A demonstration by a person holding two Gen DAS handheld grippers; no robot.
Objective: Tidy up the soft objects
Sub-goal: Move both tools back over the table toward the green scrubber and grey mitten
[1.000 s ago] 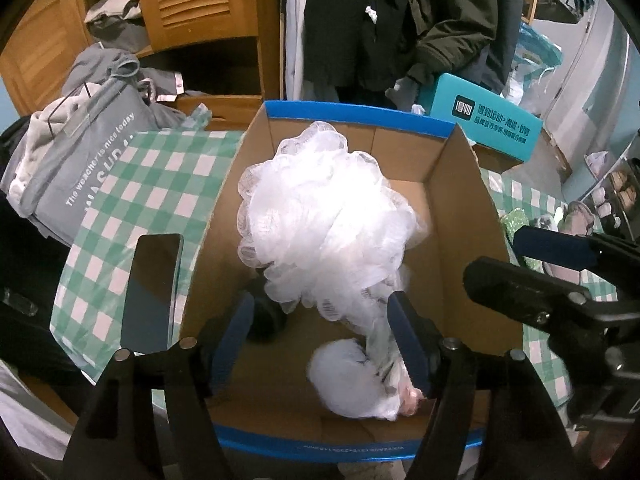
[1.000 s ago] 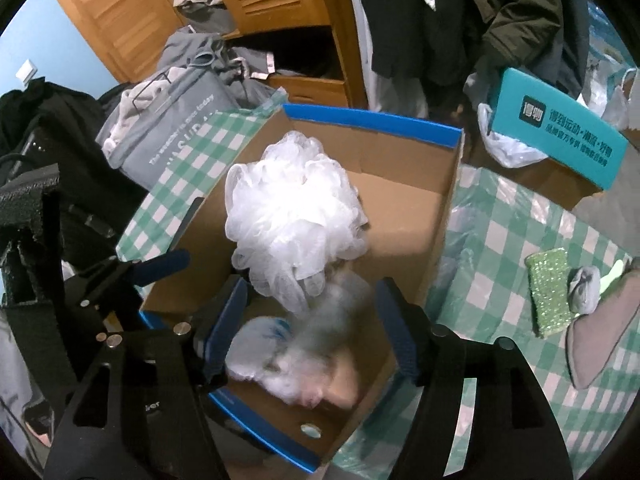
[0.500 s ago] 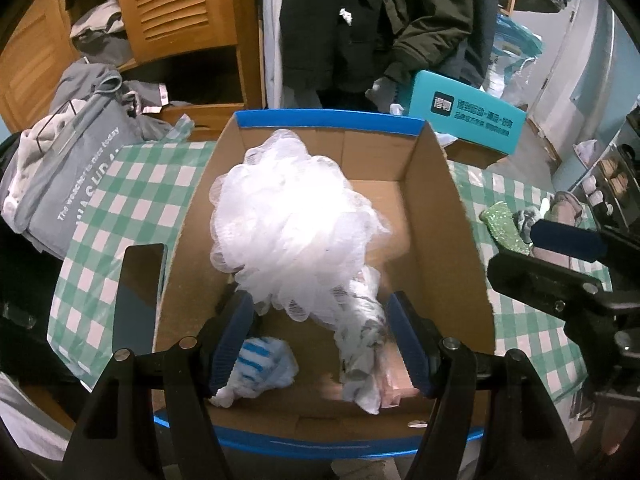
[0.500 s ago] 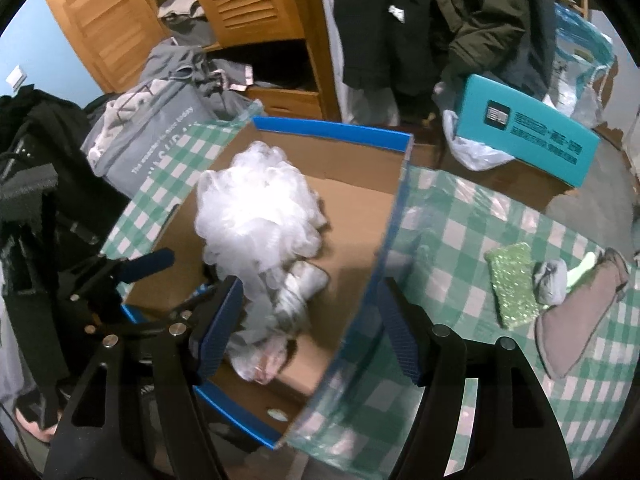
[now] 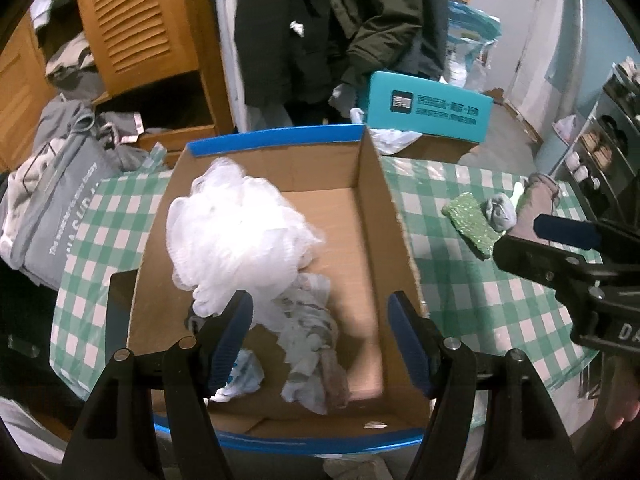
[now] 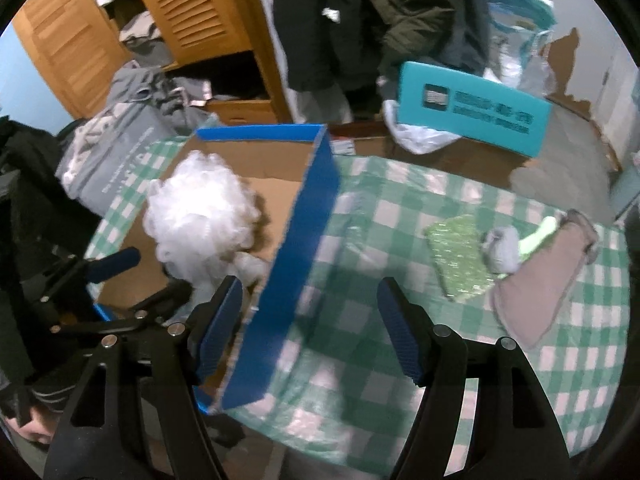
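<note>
The left claw [image 5: 320, 336] hangs above the near end of the cardboard box [image 5: 372, 216], its blue pads spread wide with nothing pinched between them. Directly beyond its left pad lies the white mesh bath puff [image 5: 236, 240], filling the left half of the box. Between the pads, lower down, sits a crumpled patterned cloth [image 5: 312, 344], and just behind the left pad a small white and blue bundle [image 5: 240, 376] rests on the box floor.

The right claw [image 6: 310, 328] is likewise spread and empty. It straddles the box's blue right wall [image 6: 296, 264]: the left pad stands over the box interior near the puff, the right pad over the green checked counter [image 6: 384, 248]. Well off to the right of this claw, on the counter, lie a glittery green sponge [image 6: 460, 260], a small grey bundle [image 6: 502, 248] touching it, and a mauve slipper-like piece [image 6: 544, 276] just beyond. The view from the right claw is blurred.
</note>
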